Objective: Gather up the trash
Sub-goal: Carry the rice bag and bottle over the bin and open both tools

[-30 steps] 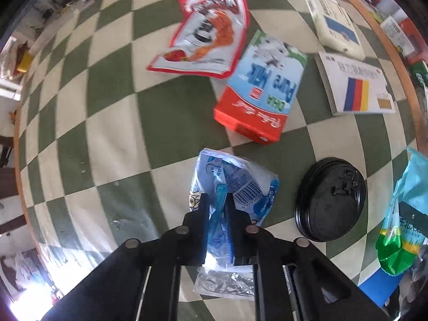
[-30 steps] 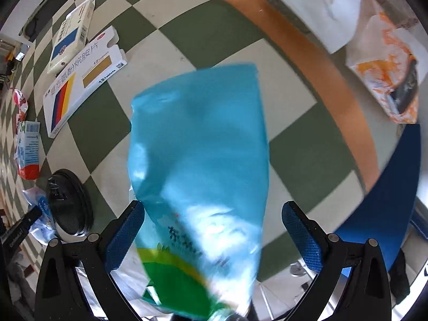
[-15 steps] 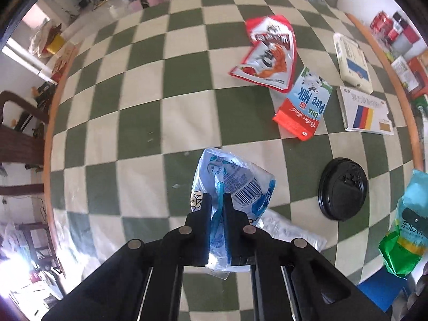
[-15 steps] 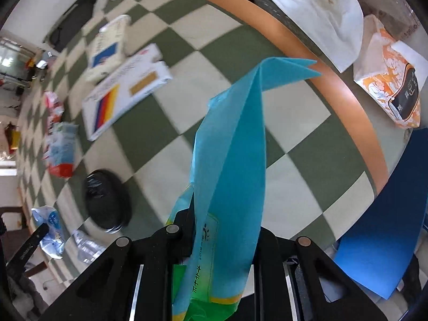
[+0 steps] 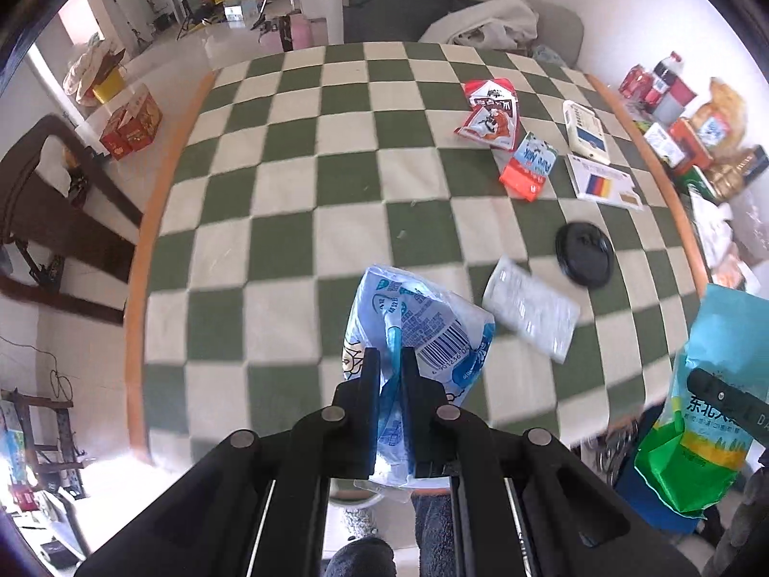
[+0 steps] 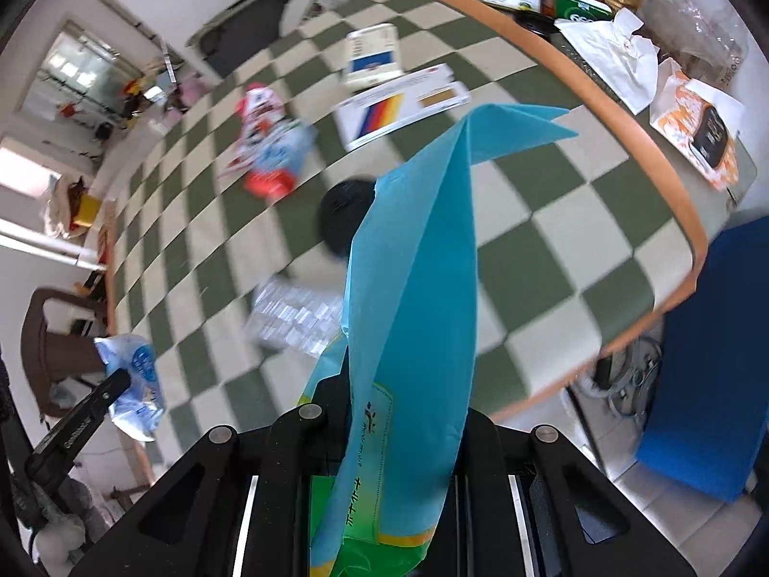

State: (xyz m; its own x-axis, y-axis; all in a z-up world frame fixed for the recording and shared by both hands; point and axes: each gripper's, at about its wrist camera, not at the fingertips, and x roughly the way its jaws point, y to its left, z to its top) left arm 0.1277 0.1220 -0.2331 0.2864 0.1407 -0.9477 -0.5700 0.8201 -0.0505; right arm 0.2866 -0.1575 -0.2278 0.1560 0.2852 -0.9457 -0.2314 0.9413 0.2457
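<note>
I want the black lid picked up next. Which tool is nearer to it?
Right, by a little. The right tool, holding the teal bag, is just behind the black lid. The left tool, holding the blue wrapper, sits farther left.

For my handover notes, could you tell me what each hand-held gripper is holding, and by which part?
The left hand-held gripper pinches the blue-and-white wrapper by its near end. The right hand-held gripper clamps the folded blue-and-green bag near its green lower end.

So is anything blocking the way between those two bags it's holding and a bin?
No bin shows in either view, so that cannot be judged. The left gripper holds the blue wrapper, the right gripper the teal bag, both lifted off the table.
</note>
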